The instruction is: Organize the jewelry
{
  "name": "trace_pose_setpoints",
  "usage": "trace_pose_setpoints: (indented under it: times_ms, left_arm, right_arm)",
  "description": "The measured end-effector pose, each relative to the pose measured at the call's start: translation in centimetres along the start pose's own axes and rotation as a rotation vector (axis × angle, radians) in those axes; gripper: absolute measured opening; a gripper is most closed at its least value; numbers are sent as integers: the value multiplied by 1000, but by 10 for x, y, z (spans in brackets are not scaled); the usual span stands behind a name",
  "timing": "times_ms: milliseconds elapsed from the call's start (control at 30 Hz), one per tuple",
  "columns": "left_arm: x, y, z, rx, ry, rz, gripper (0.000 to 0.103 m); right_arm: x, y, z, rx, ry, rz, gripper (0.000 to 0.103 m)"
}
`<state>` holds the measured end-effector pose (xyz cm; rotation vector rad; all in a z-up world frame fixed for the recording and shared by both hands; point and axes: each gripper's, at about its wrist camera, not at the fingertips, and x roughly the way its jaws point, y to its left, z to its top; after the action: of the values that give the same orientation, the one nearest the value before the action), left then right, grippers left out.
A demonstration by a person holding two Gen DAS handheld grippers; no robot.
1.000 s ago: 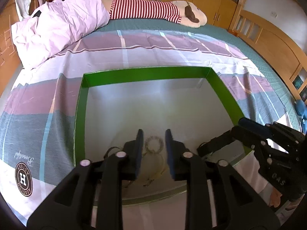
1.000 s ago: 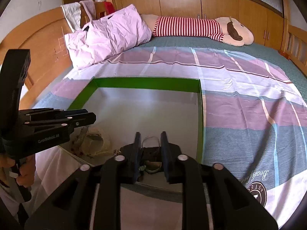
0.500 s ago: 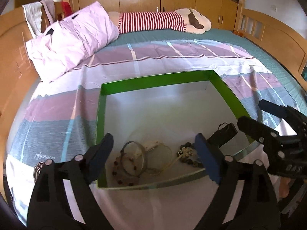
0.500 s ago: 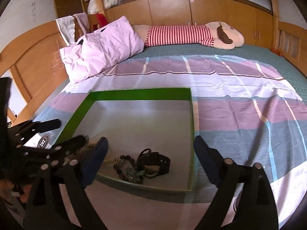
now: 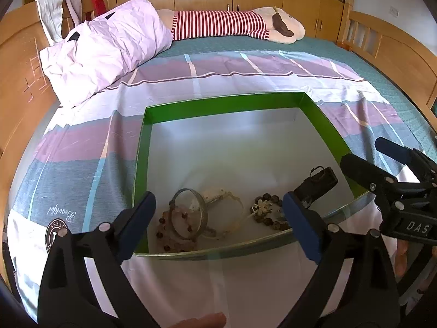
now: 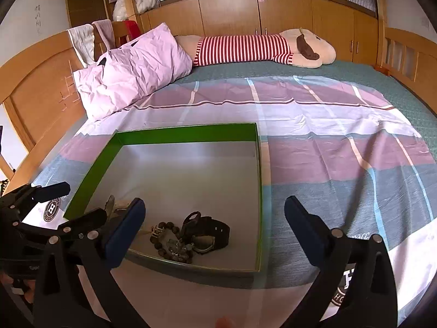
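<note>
where the left wrist view looks down its own fingers:
left tongs (image 5: 218, 218): spread wide, released, holding nothing, raised over the near edge of the green box (image 5: 218, 104).
box contents: all bunched along the near wall; a metal bangle (image 5: 187, 213) tilted up on a brown bead bracelet (image 5: 166, 235), a pale cord necklace (image 5: 226, 213) just beside it, a dark bead cluster (image 5: 269, 210) further right.
watch (image 5: 318, 183): black, long axis running from near-left to far-right, near the right wall.
right tongs (image 5: 382, 164): at the right edge, beside the box's near right corner; cannot tell its gap here.

where the right wrist view looks forward:
right tongs (image 6: 214, 227): spread wide, released, empty, above the near wall.
watch (image 6: 207, 232): strap curled, lying crosswise, touching the bead cluster (image 6: 169, 242).
left tongs (image 6: 68, 205): at the left, over the box's near left corner.
box (image 6: 188, 134): rests on the striped bed sheet (image 6: 327, 136).
</note>
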<state>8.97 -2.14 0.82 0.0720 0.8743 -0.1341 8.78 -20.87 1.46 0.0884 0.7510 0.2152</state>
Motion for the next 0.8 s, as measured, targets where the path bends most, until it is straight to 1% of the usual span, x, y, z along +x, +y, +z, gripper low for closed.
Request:
trace_pose_setpoints:
  times_ms: [333,567,800]
  left_arm:
    - [1,3,1,6,10,9,98]
    - [-3,32,8,-97,16,-35,100]
    - [-1,21,5,-60,26,-27,100]
  right_arm:
    - [-1,0,0,0,-1,0,102]
    - [-2,-4,1,34,2,20,102]
    - [0,2,-1,10,9,13,102]
